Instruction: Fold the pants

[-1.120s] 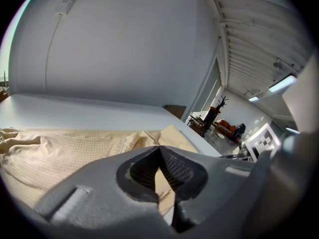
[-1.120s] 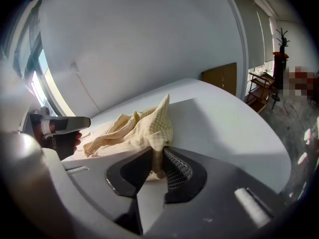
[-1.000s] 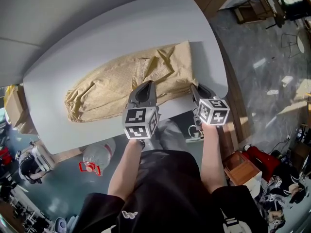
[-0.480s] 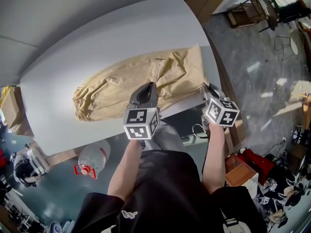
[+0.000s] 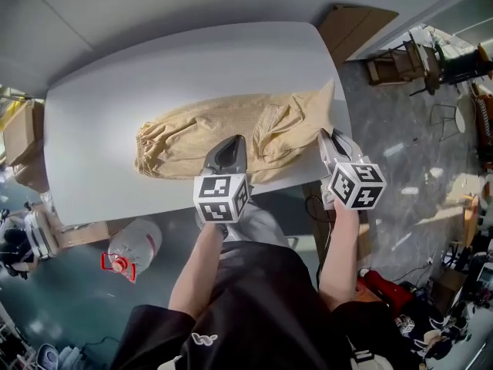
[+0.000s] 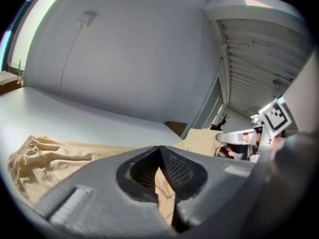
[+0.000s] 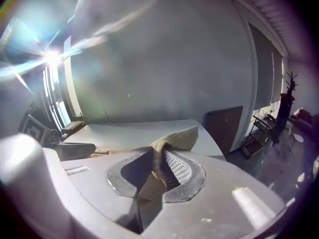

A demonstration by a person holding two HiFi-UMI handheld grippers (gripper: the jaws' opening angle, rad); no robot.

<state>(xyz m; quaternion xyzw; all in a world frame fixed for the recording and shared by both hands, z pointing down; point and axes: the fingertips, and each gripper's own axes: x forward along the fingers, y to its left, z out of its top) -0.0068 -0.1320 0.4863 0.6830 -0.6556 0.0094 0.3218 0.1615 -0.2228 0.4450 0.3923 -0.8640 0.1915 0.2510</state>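
The fingers (image 6: pixel 178 169) of the left gripper (image 6: pixel 159 152) are closed on a fold of the tan pants (image 6: pixel 55 156), with cloth showing in the narrow slit between them. The fingers (image 7: pixel 180 169) of the right gripper (image 7: pixel 157 158) are likewise clamped on the pants (image 7: pixel 177 138), a ridge of fabric rising out of the pinch.

The head view alone shows the whole garment: the pants (image 5: pixel 216 133) lie lengthwise across the grey worktop (image 5: pixel 154 75), gathered end to the left. The left gripper (image 5: pixel 229 146) holds the near edge and the right gripper (image 5: pixel 330 141) the right-hand end, whose corner peaks upward. A water bottle (image 5: pixel 131 245) lies on the floor below.

Only the left gripper view shows the right gripper's marker cube (image 6: pixel 276 116) from the side.
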